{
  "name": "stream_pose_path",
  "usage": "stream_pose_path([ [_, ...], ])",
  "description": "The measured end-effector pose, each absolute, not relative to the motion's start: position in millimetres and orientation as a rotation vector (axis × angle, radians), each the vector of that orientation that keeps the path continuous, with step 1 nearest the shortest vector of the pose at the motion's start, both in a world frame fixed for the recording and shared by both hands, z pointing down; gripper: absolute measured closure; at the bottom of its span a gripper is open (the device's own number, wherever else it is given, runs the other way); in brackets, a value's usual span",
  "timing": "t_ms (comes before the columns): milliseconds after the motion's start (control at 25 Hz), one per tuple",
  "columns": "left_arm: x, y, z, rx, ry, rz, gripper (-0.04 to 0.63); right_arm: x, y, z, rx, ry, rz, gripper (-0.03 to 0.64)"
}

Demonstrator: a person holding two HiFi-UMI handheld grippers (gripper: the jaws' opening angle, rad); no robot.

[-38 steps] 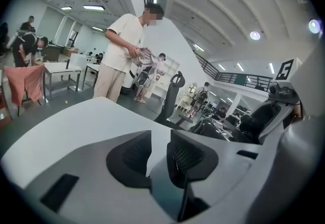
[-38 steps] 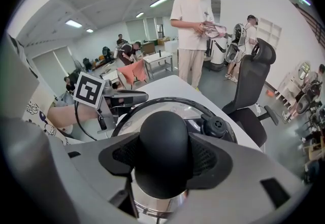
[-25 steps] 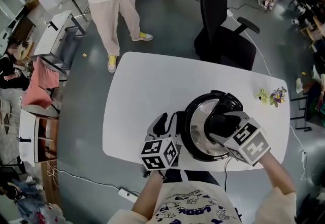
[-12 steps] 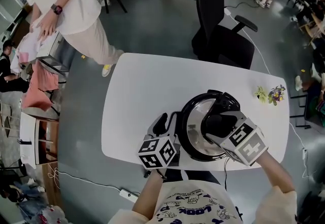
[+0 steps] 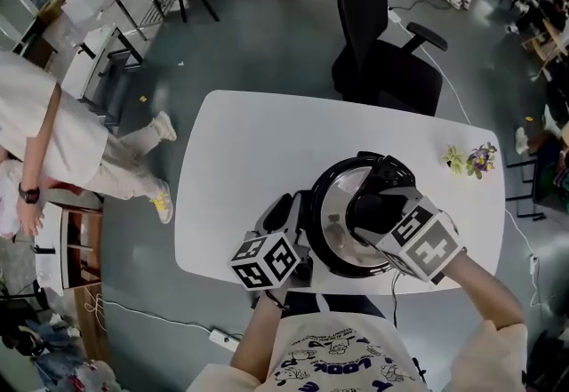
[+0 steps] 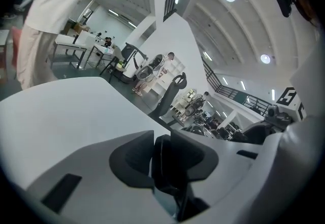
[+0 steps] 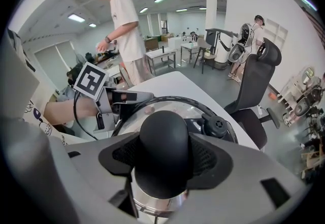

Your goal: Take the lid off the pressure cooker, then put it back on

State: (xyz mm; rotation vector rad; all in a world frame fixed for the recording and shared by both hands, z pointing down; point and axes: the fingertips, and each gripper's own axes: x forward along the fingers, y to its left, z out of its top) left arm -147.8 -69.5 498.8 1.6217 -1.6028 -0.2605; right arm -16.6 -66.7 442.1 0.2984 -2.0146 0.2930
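A black-rimmed pressure cooker with a steel lid [image 5: 331,223] stands on the white table [image 5: 253,146] near its front edge. My right gripper [image 5: 372,211] comes down over the lid, its pads hugging both sides of the black round knob [image 7: 163,136]; the lid sits on the pot. My left gripper [image 5: 289,220] reaches in from the left at the pot's rim. Its jaws are closing, with the cooker's black side handle [image 6: 164,164] pinched between the pads. The black pressure valve [image 7: 219,125] shows behind the knob.
A small bunch of flowers [image 5: 474,162] lies at the table's right end. A black office chair [image 5: 380,48] stands behind the table. A person in light clothes [image 5: 62,155] walks past on the left. A cable [image 5: 169,321] runs over the floor.
The person in the background walked from the top of the picture to the left side. My left gripper's marker cube rolled a little. The cooker and my right gripper stayed put.
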Motion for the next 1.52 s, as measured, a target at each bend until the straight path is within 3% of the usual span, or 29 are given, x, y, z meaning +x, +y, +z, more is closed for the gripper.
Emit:
stream_pose_path([
  [1520,-147.1,-70.2,498.1,1.605,-1.593,-0.267,0.488,-16.0,-65.4,441.3,0.215,-2.015,0.242,0.318],
])
